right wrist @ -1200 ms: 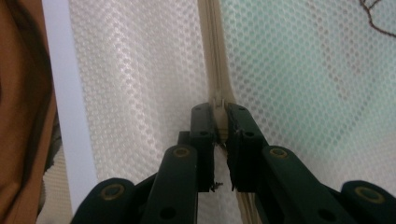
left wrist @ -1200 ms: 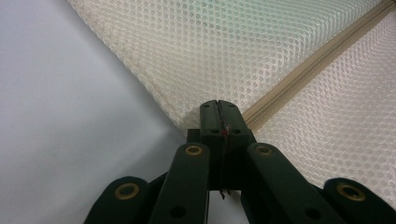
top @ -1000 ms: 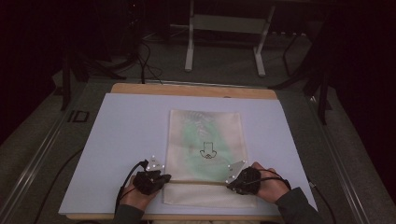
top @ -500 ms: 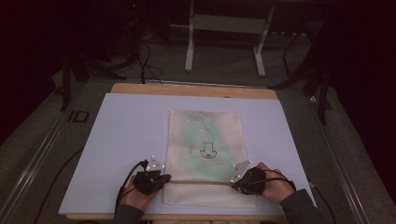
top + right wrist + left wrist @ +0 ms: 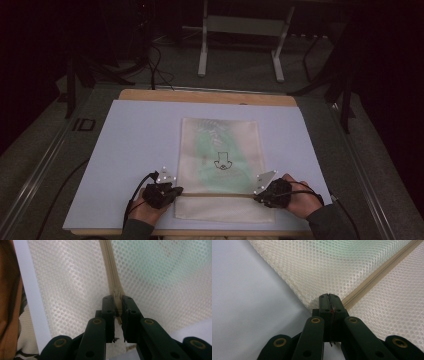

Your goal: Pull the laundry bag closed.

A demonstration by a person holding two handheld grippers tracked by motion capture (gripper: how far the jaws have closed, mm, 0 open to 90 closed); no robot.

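A cream mesh zipper bag with something green inside lies flat on a white board. Its zipper runs across near the front end. My left gripper is shut on the bag's left edge, right where the zipper ends; in the left gripper view the jaws meet over the mesh hem. My right gripper is at the zipper's right end. In the right gripper view it pinches the zipper pull, with the zipper tape running away ahead.
The board rests on a wooden table. Behind the table stand white metal frame legs and dark cables on the floor. Each gripper trails a cable off the board's front edge.
My right gripper has edged slightly to the right at the zipper's end. The left gripper and the bag have stayed put.
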